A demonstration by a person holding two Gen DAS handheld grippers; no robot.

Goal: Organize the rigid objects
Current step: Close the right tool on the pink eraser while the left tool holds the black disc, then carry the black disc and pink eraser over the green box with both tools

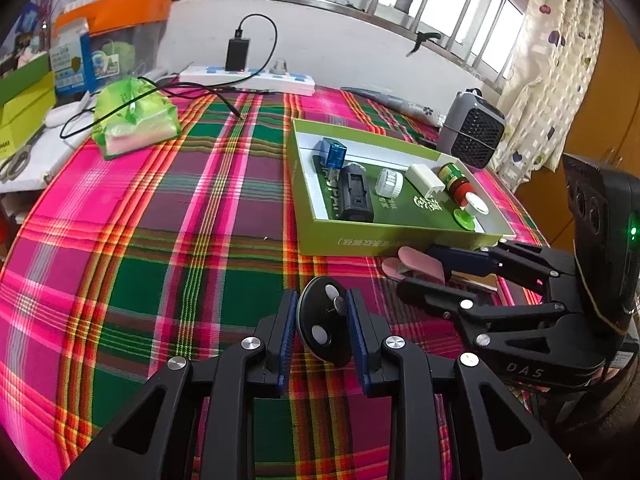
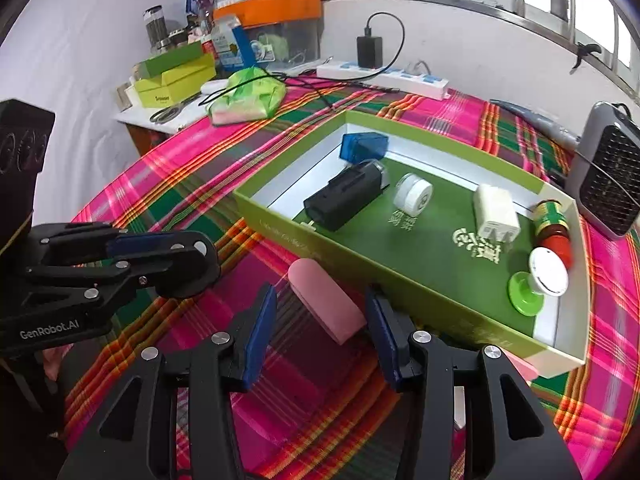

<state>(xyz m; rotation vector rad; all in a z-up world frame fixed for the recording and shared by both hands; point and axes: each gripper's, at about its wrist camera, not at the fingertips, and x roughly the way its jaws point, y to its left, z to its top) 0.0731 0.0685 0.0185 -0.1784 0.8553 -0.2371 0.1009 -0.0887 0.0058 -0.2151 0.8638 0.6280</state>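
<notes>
My left gripper (image 1: 322, 320) is shut on a black round disc (image 1: 326, 334) with white dots, held on edge above the plaid cloth. My right gripper (image 2: 322, 332) is shut on a pink oblong block (image 2: 326, 304), which sticks out past its pads just in front of the green box (image 2: 320, 250). In the left wrist view the right gripper (image 1: 412, 276) and the pink block (image 1: 420, 262) hover at the box's near wall (image 1: 400, 242). The box holds a blue block (image 2: 362, 146), a black adapter (image 2: 344, 198), a white cap (image 2: 412, 194), a white plug (image 2: 494, 216), a red-and-green bottle (image 2: 554, 222) and a green-and-white knob (image 2: 540, 280).
A grey fan heater (image 1: 472, 128) stands at the box's far right. A green plastic bag (image 1: 132, 120), a white power strip (image 1: 248, 76) with a black charger and loose cables lie at the back. Boxes, scissors (image 2: 166, 114) and an orange-lidded bin (image 2: 276, 12) crowd the left side table.
</notes>
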